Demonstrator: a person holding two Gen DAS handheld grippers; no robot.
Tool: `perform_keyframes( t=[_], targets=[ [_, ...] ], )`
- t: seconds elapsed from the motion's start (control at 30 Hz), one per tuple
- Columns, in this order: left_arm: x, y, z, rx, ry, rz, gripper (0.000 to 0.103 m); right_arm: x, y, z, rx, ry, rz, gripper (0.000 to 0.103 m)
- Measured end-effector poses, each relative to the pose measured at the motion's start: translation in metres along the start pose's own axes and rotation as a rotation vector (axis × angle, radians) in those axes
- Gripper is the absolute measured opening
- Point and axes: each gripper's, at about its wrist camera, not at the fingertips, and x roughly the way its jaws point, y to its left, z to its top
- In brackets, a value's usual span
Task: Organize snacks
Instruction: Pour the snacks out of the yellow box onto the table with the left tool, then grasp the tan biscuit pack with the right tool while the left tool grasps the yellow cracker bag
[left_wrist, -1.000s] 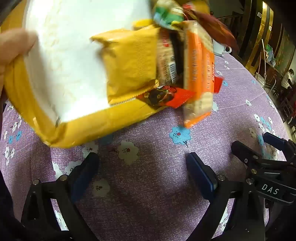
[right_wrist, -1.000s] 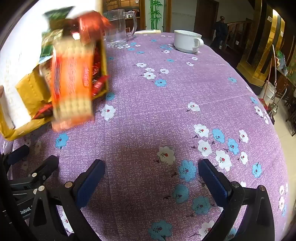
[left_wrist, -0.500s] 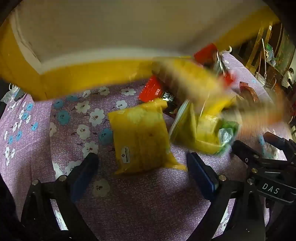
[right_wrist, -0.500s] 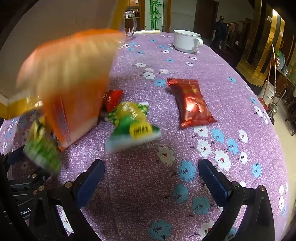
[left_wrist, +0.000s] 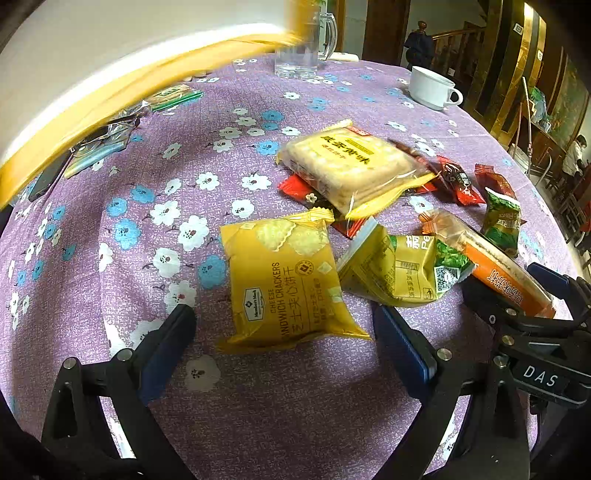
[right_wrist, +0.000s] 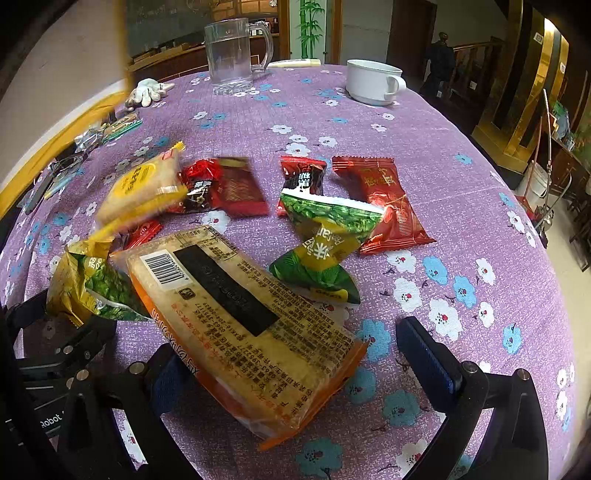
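Left gripper (left_wrist: 282, 338): jaws wide, holding nothing, low over the purple floral tablecloth (left_wrist: 147, 166). Yellow cheese cracker pack (left_wrist: 284, 284) lies flat between and just ahead of its fingers, at 12 o'clock

Right gripper (right_wrist: 295, 354): jaws wide, gripping nothing. Orange biscuit pack (right_wrist: 236, 325) lies barcode-up, one end across the gap and over the left finger

Snacks scattered mid-table. From left view: clear-wrapped yellow biscuit pack (left_wrist: 351, 166) at 1 o'clock, resting on small red sachets (left_wrist: 299, 186); yellow-green pea bag (left_wrist: 402, 273) just beside the cracker pack at 3 o'clock. From right view: green pea bag (right_wrist: 325, 240) at 12 o'clock, overlapping a red wrapped bar (right_wrist: 384, 203) at 1 o'clock

Far edge: glass mug (right_wrist: 236, 55) at 12, white cup (right_wrist: 373, 81) at 1

Blurred yellow-and-white object (left_wrist: 110, 74) fills upper left; cannot tell what it is
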Motion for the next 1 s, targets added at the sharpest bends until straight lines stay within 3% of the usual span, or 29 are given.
perform_keyframes(
  t=[1.0],
  targets=[
    [-0.0017,0.0024,-0.0005,-0.001,0.001,0.002,0.099,-0.0004,-0.0003,0.0005,0.000,0.000,-0.001,0.103]
  ],
)
